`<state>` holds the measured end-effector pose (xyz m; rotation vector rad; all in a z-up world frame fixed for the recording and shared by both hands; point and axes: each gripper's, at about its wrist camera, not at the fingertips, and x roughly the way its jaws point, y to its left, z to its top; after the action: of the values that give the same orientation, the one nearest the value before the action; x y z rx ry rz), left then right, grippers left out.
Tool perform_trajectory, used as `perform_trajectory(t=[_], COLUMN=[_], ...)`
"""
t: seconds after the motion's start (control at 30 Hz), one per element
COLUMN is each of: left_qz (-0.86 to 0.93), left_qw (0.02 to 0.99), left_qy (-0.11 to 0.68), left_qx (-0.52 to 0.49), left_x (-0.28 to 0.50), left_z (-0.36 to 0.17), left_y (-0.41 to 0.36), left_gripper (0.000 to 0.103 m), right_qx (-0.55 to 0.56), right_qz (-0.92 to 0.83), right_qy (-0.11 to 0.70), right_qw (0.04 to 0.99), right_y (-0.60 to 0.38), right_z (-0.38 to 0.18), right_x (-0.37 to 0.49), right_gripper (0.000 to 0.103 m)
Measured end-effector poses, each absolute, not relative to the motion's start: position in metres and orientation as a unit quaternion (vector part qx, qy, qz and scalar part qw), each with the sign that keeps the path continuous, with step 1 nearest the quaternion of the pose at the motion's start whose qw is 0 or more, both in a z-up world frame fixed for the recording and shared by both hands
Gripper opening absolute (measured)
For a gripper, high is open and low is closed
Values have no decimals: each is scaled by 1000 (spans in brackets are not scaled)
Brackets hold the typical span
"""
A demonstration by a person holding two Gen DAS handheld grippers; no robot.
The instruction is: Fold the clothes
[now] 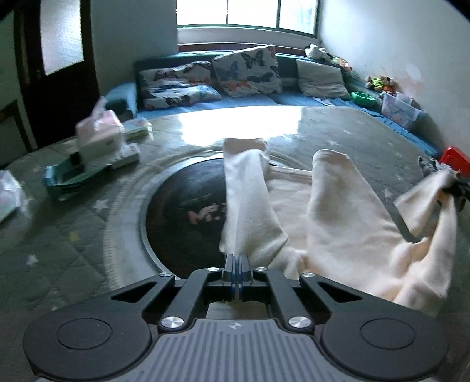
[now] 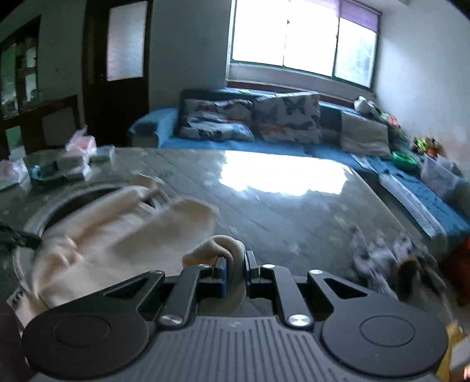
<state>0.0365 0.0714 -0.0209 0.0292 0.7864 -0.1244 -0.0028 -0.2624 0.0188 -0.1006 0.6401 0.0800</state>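
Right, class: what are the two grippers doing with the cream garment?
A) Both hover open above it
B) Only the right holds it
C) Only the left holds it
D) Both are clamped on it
D: cream garment is pinched in both left gripper and right gripper.

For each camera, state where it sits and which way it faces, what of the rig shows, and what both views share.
Left wrist: on the left gripper, facing the window across the mat; its fingers pinch the cream garment, and the right gripper shows at the far right edge.
Right wrist: on the right gripper, facing the same way, fingers shut on the garment's bunched edge.
Shared: garment, butterfly pillows, window, green bowl.
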Motion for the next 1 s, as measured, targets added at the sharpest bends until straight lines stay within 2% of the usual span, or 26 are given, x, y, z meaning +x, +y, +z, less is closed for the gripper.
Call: perform_trajectory(t=[0.3,0.4,0.43,0.53,1.0], left_qz=[-10,-1,1,7,13], left_qw=[924,922,921,919,913], left_qy=[381,387,389,393,407], left_qx=[19,18,19,24,30], left_x=[-3,-15,-18,-27,-53], left_z=[-15,-17,-17,-19,-26], left_y=[98,103,104,106,107], left_gripper=[1,1,1,1,1], right_qx=[-40,-43,-45,-50,-59], right_qz=[7,9,10,12,144], right_qy=[352,357,357,352,326], right_qw=[935,933,933,935,933], right_y=[-284,-283,-282,-280,-238], right_z=[-2,-4,-4,-1,23], right_x=[-15,-18,-19,-25,-47], right_gripper=[11,13,19,23,33])
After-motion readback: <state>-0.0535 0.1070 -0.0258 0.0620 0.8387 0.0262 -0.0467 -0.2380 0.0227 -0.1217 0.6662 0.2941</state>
